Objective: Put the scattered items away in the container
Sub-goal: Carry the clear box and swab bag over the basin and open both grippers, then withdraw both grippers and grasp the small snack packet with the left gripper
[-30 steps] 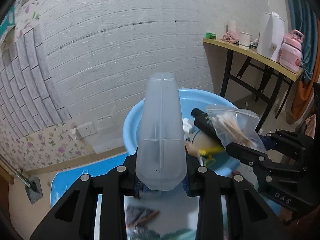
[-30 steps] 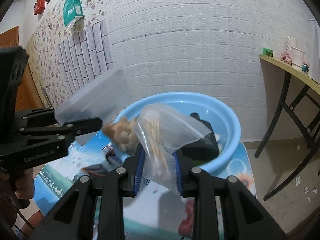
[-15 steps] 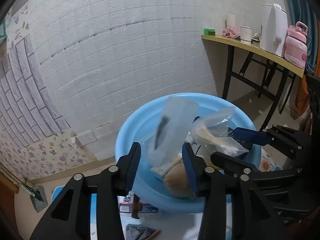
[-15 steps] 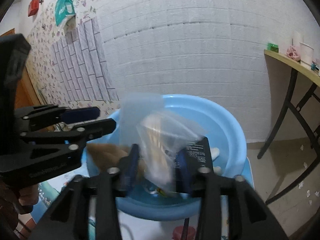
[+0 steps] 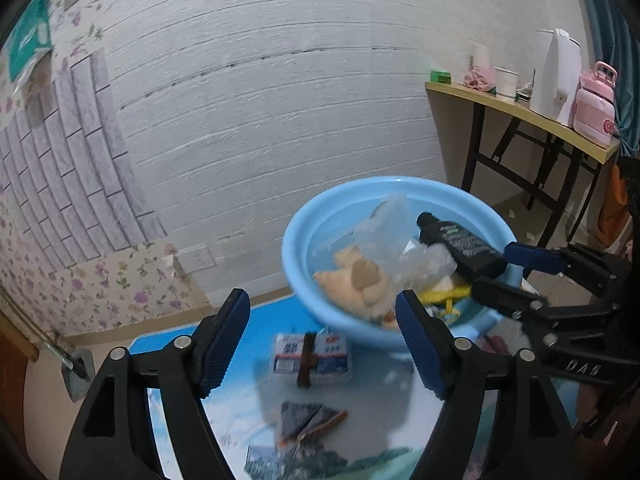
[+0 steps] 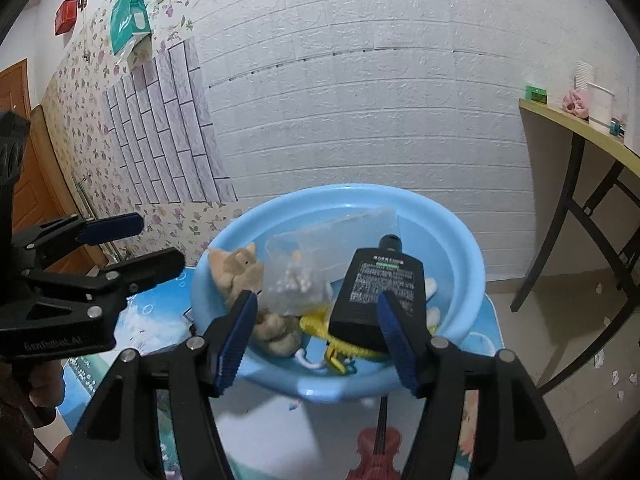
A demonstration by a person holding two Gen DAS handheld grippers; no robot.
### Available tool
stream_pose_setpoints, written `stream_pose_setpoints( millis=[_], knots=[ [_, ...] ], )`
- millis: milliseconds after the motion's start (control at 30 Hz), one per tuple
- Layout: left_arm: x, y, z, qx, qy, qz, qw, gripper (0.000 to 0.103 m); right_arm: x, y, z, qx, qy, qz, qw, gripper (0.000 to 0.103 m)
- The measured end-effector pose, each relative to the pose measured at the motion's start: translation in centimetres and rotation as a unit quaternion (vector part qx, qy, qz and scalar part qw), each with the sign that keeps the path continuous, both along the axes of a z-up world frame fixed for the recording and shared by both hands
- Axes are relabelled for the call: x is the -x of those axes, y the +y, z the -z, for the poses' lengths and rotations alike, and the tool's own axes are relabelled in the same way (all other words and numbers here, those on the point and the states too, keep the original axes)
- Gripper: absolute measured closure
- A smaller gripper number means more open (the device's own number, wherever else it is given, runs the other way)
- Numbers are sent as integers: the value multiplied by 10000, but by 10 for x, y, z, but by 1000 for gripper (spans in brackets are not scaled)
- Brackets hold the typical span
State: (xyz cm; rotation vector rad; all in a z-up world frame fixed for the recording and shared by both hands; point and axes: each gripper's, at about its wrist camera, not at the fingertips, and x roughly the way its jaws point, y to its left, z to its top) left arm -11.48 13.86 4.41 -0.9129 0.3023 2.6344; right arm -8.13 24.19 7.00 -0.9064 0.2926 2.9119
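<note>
Both grippers, left gripper (image 5: 322,330) and right gripper (image 6: 316,334), have their jaws spread wide and hold nothing. One blue basin (image 6: 460,240) sits on the tabletop (image 5: 240,396) and holds one black bottle (image 6: 378,292), one plush toy (image 6: 236,270), two clear bags (image 6: 296,270) and a yellow item (image 6: 316,326). One tissue pack (image 5: 312,358) and one dark wrapper (image 5: 308,420) lie outside it on the tabletop.

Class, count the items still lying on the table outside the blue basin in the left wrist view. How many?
2: a white packet just in front of the blue basin, and a dark triangular pouch nearer the camera. The grippers may hide more.
</note>
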Motion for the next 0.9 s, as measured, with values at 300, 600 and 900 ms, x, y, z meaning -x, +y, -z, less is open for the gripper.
stream_pose_setpoints(
  millis=[300, 600, 900],
  knots=[
    [-29, -30, 41, 9, -474, -239, 9986, 27, -35, -20, 2, 130, 24, 46, 9999, 41],
    [-28, -43, 85, -9, -994, -409, 9942, 27, -42, -40, 27, 243, -363, -80, 9990, 41],
    [-2, -43, 109, -64, -1301, -425, 9906, 27, -26, -43, 43, 360, -591, -151, 9975, 41]
  ],
)
